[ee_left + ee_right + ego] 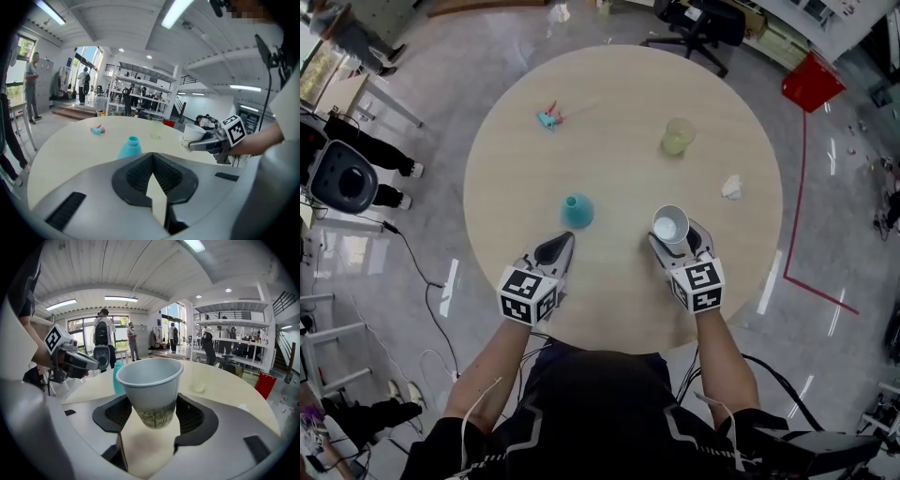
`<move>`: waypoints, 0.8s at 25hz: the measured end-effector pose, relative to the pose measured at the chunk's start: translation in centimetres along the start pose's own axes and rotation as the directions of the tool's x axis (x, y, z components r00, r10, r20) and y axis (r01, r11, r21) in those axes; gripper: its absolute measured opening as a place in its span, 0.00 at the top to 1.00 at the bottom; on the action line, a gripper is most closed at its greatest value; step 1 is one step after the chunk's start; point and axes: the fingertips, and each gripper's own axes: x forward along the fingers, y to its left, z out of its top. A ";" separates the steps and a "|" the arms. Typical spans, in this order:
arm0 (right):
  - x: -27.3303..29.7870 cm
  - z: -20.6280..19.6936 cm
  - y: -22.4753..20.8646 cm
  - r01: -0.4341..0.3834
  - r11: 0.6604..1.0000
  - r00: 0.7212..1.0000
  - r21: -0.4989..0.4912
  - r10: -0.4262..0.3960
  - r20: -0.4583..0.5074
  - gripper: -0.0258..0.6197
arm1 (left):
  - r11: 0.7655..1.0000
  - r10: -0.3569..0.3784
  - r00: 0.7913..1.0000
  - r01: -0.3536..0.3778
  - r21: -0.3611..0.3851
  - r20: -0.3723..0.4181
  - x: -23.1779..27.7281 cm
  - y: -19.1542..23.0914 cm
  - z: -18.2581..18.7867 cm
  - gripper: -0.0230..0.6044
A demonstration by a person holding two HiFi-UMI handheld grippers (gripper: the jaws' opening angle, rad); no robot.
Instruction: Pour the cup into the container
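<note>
A white paper cup [668,225] [152,390] hangs upright above the round wooden table [619,309], with my right gripper [677,236] [153,414] shut on its lower part. Its inside looks pale; I cannot tell what it holds. The teal flask-shaped container [577,210] [130,147] stands on the table to the cup's left. My left gripper [562,244] [152,174] hovers just short of the container, its jaws together at the tips and holding nothing. In the left gripper view the cup [193,133] and the right gripper [206,143] show at the right.
A clear greenish cup [679,137] stands further back on the table, a crumpled white scrap [731,187] at the right, and a small teal and pink object [548,118] at the back left. Beyond the table are a red bin [813,82], an office chair [703,23] and people.
</note>
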 end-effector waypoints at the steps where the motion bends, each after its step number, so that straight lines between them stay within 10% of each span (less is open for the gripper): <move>1: -0.1 0.8 0.0 -0.004 1.000 1.000 -0.007 0.004 0.003 0.50 | 1.000 0.011 1.000 -0.011 -0.004 0.011 -0.2 0.2 0.4 0.98; 20: 4.3 7.0 5.8 -0.021 0.961 0.988 -0.276 -0.021 -0.150 0.50 | 0.995 0.096 0.992 -0.092 -0.040 0.085 -3.4 4.6 2.3 0.98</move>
